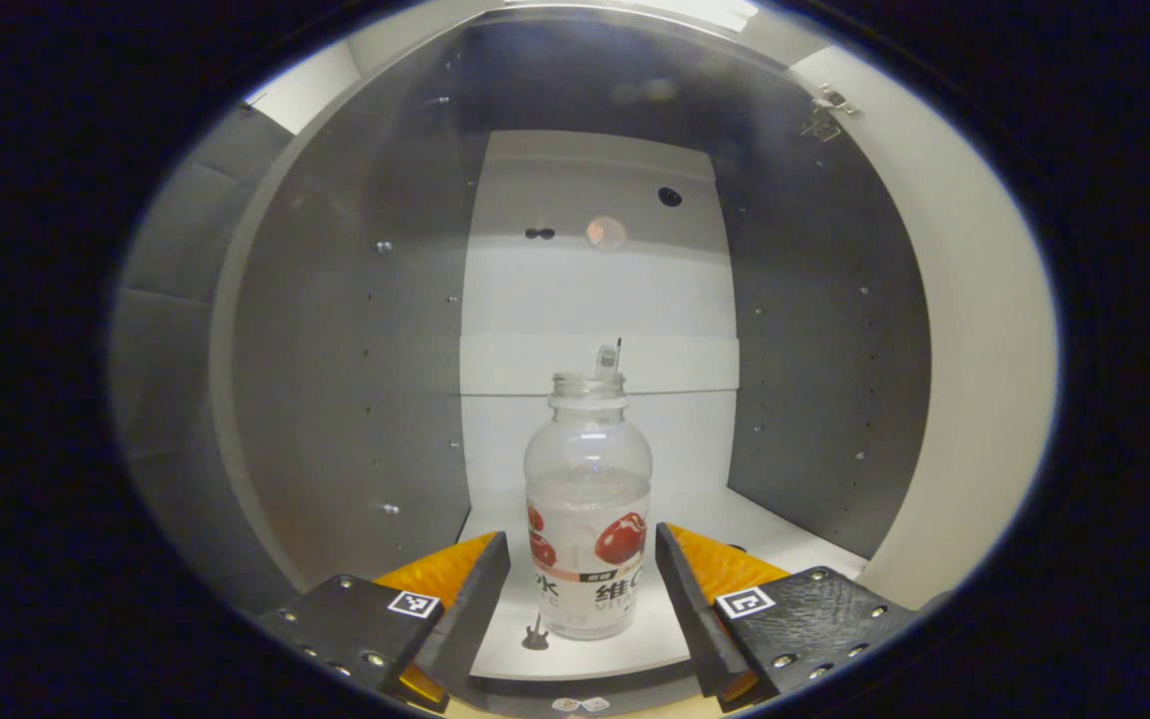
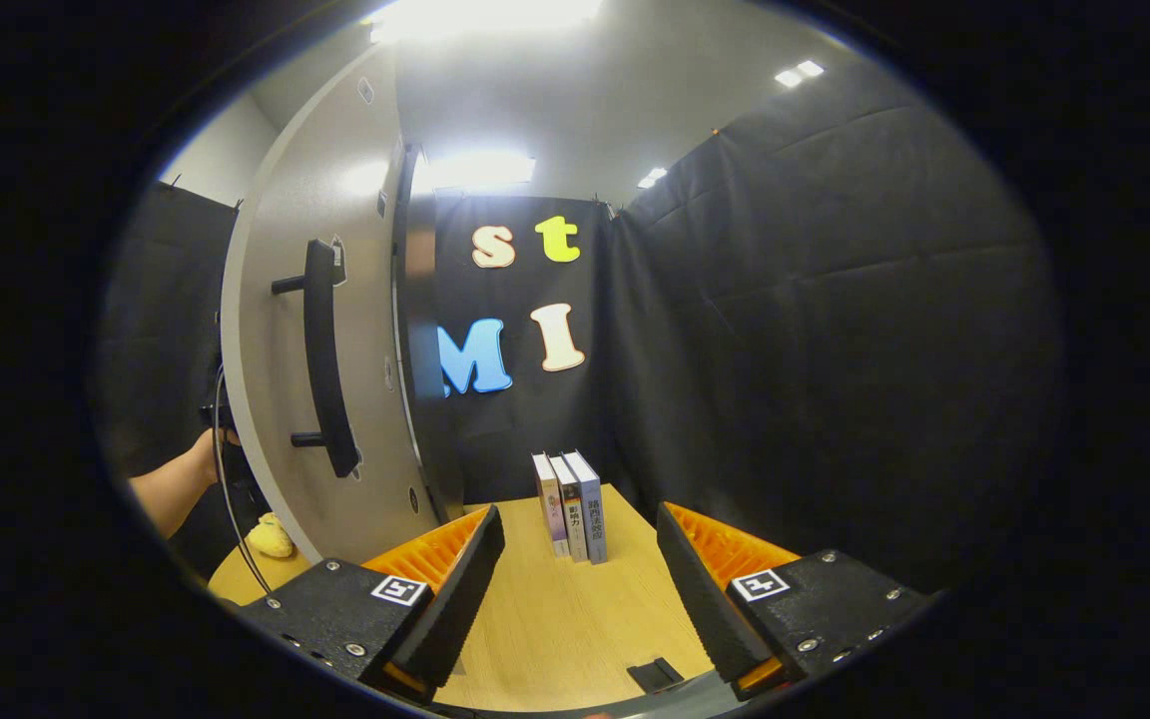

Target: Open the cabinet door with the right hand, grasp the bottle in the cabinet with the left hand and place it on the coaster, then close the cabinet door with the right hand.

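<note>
Fingers of the left gripper [image 1: 583, 589] are spread wide, one on each side of the clear plastic bottle with the red fruit label [image 1: 587, 519], not touching it as far as I can tell. That bottle stands upright with no cap on the white bottom shelf [image 1: 785, 539] inside the grey cabinet [image 1: 355, 350].

Over in the right gripper view, the right gripper [image 2: 580, 589] is spread open too, holding nothing, hovering above the light wooden worktop [image 2: 555, 619]. Further back, three upright books [image 2: 571, 504] stand together. Off to the left is the open grey cabinet door [image 2: 276, 330] with its black bar handle [image 2: 323, 359], and a person's forearm [image 2: 171, 489] shows beyond the door's edge.
</note>
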A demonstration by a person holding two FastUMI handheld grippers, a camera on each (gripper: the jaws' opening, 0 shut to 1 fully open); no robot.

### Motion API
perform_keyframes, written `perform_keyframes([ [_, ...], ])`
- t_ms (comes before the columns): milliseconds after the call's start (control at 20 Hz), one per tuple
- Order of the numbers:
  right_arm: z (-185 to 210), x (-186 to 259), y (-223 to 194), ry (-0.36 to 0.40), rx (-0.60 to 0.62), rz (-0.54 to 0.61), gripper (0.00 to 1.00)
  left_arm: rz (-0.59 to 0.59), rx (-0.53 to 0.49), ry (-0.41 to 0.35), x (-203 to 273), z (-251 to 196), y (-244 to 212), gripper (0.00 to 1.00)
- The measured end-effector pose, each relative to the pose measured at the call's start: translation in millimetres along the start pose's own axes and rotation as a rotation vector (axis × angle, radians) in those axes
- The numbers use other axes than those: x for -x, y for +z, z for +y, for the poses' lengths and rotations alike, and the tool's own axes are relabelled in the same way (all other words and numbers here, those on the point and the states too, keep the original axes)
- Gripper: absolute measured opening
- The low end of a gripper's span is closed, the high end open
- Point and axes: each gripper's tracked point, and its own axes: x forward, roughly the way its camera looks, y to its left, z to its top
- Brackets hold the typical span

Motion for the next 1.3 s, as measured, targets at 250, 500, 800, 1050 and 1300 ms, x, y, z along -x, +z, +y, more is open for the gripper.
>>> perform_keyframes([
  [250,0.7,-4.3,0.1,-0.006,0.004,-0.008,0.95,-0.014,-0.033,0.030,-17.0,2.7,-0.3,0.77],
  [500,-0.7,-7.7,-2.5,0.005,-0.002,-0.004,0.95,-0.043,0.025,0.018,0.7,5.3,14.1,0.71],
  [800,1.1,-8.2,-0.5,0.064,0.025,-0.016,0.95,-0.111,0.037,-0.001,68.7,1.4,34.0,0.71],
  [1050,-0.4,-6.8,2.6,0.122,0.005,-0.029,0.95,-0.160,0.030,0.007,131.2,0.0,39.3,0.71],
  [1300,-5.8,-8.0,1.9,0.163,-0.028,-0.040,0.95,-0.156,-0.007,0.030,196.9,0.2,18.9,0.66],
])
